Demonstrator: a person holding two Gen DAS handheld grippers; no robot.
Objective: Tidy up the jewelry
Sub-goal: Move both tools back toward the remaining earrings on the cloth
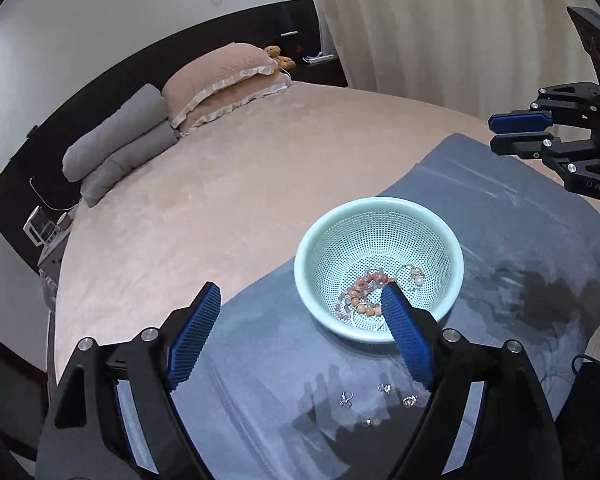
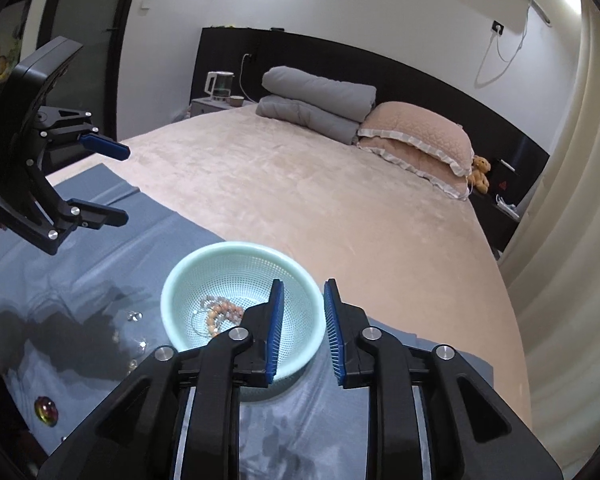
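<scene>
On a bed (image 1: 228, 184) spread with a blue cloth (image 1: 520, 208), a mint-green perforated basket (image 1: 328, 236) already held a peach beaded bracelet (image 1: 364, 284) and what looked like silver rings, suggesting the sorting was partly done. Several small silver pieces (image 1: 384, 396) lay loose on the cloth just in front of the basket, and a round iridescent item (image 2: 45, 411), too blurred to name, sat well apart near the cloth's edge. These apparently remained to be collected. The left tool (image 1: 300, 340) hovered above the near rim with its jaws spread wide and nothing between them. The right tool (image 2: 302, 330) hung over the basket's other side, its jaws parted by a narrower gap and likewise empty. Pillows (image 1: 224, 80) and a folded grey quilt (image 1: 116, 140) lay at the headboard.
</scene>
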